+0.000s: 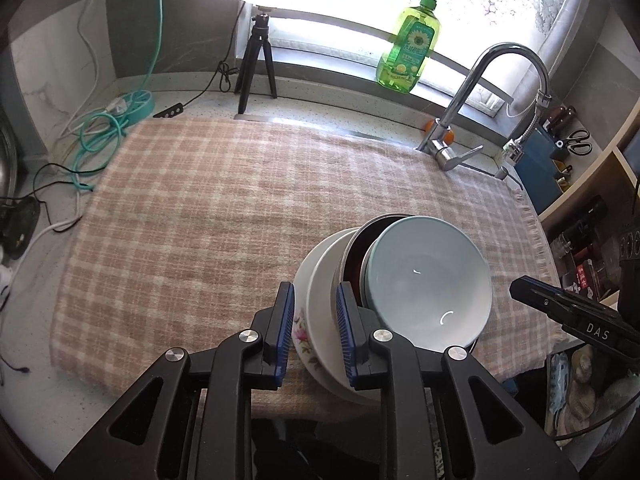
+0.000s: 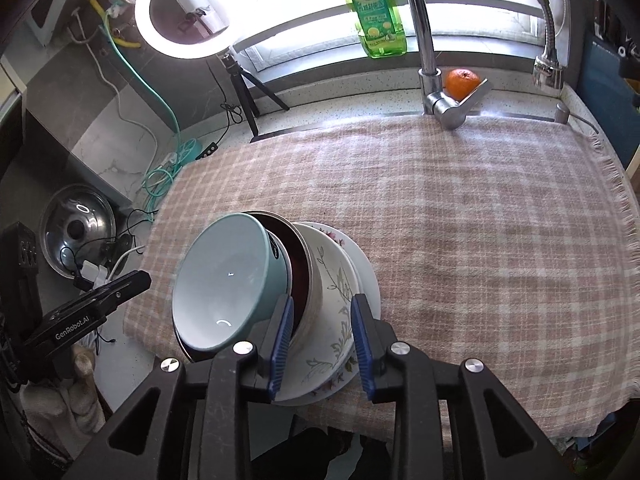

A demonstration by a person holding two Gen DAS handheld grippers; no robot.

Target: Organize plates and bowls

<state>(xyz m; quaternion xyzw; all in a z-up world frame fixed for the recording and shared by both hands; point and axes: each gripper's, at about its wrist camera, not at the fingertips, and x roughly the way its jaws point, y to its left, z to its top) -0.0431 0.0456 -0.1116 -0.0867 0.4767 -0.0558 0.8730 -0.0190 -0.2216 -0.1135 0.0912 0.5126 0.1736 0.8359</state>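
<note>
A nested stack stands near the front edge of the checked cloth (image 1: 208, 208). A pale blue bowl (image 1: 428, 280) sits in a dark metal-rimmed bowl (image 1: 358, 248). That sits in a white bowl (image 1: 324, 276) on a floral plate (image 1: 303, 330). My left gripper (image 1: 315, 292) hangs over the stack's left rim with its jaws apart and the pads clear of the dishes. In the right wrist view, the blue bowl (image 2: 224, 272) and floral plate (image 2: 340, 312) show again. My right gripper (image 2: 322, 304) straddles the right rim, open and touching nothing.
A faucet (image 1: 472, 92), a green soap bottle (image 1: 408, 44) and a ring light on a tripod (image 1: 256, 60) line the back. Cables (image 1: 100, 132) lie at the left. An orange (image 2: 462, 82) sits behind the faucet and a pot lid (image 2: 76, 232) lies left of the cloth.
</note>
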